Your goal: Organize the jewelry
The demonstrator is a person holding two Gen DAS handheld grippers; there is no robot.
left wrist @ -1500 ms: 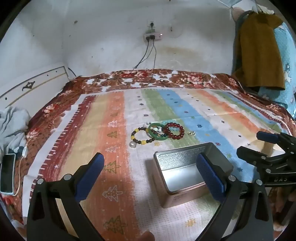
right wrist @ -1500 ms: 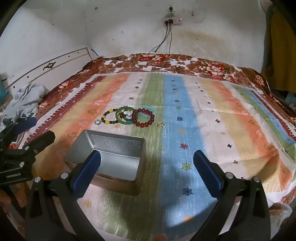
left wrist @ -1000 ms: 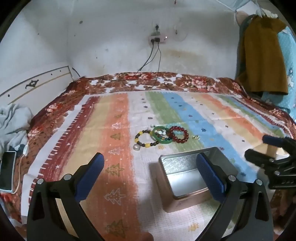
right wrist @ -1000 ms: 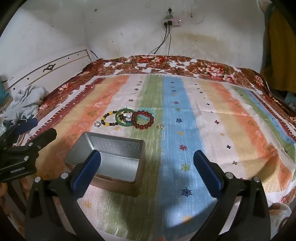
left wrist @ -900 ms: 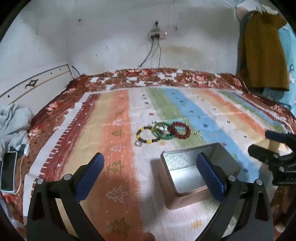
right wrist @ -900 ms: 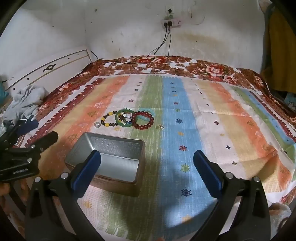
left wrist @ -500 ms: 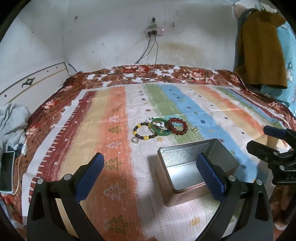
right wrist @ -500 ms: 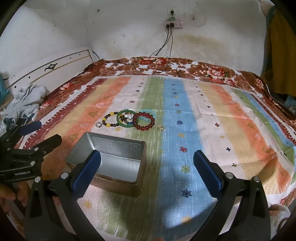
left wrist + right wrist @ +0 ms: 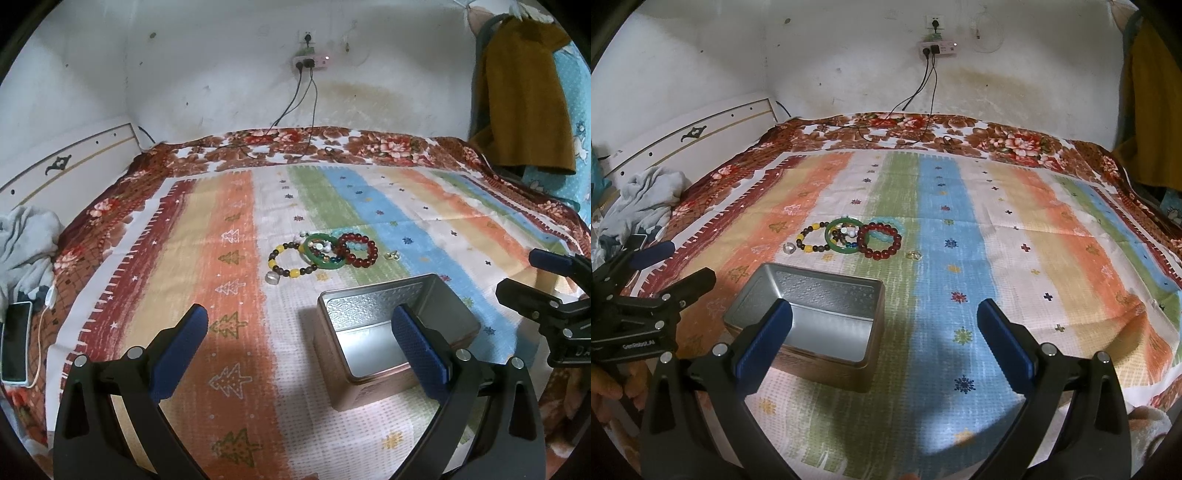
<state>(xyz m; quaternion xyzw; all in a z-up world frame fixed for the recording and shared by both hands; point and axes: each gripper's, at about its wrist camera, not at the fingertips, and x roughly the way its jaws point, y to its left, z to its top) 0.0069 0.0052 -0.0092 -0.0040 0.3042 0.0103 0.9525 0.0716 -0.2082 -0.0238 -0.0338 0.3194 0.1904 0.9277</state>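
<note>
An open, empty metal tin point(image 9: 395, 332) point(image 9: 816, 317) stands on the striped bedspread. Beyond it lies a cluster of jewelry: a green bangle point(image 9: 324, 250) point(image 9: 844, 235), a dark red bead bracelet point(image 9: 357, 249) point(image 9: 879, 241), a brown and yellow bead bracelet point(image 9: 290, 260) point(image 9: 812, 237), a silver ring point(image 9: 272, 277) point(image 9: 789, 248) and a small gold piece point(image 9: 392, 254) point(image 9: 914, 254). A pale blue bead bracelet point(image 9: 886, 225) lies under the red one. My left gripper point(image 9: 301, 349) is open above the tin's near left. My right gripper point(image 9: 884, 341) is open above the tin's near right. Both are empty.
The striped cloth point(image 9: 229, 280) point(image 9: 1015, 258) covers a bed against a white wall. A phone point(image 9: 14, 343) and grey clothes point(image 9: 22, 243) lie at the left edge. A brown garment point(image 9: 524, 99) hangs at the right. Cables run from a wall socket point(image 9: 310, 62).
Both grippers shifted only slightly over the bed; the views wobbled a little. The tin and jewelry have not moved. Both grippers stayed open.
</note>
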